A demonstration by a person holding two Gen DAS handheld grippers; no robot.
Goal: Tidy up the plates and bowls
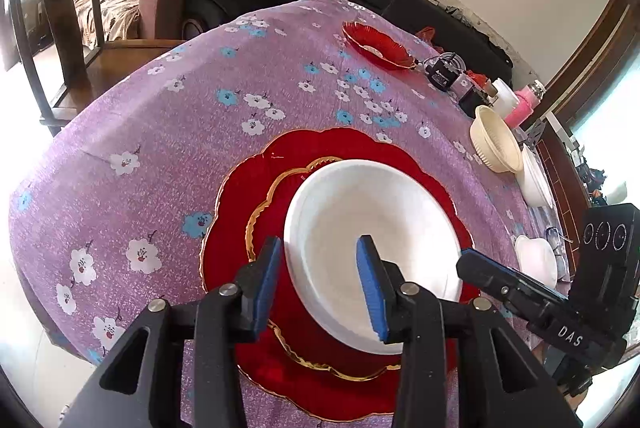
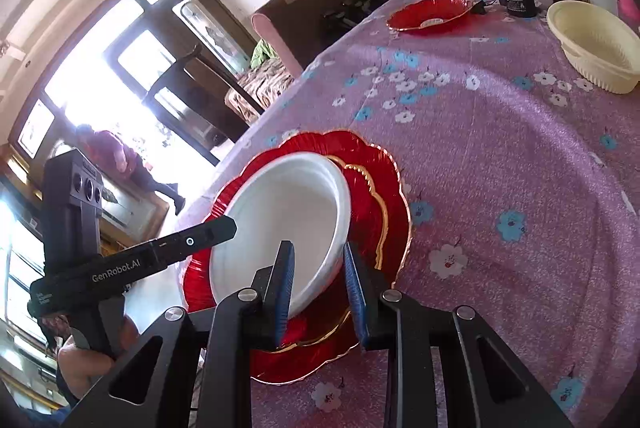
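Tool (image 2: 318,284) astride smooth white bowl (image 2: 280,220) rim.

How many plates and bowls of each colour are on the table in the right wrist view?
Red: 3 (large scalloped plate, gold-rimmed plate, far plate)
White: 1 (white bowl)
Cream: 1 (cream bowl)
Total: 5

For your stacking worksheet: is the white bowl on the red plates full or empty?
Empty. The white bowl shows a bare white inside in both wrist views, sitting on the stacked red plates.
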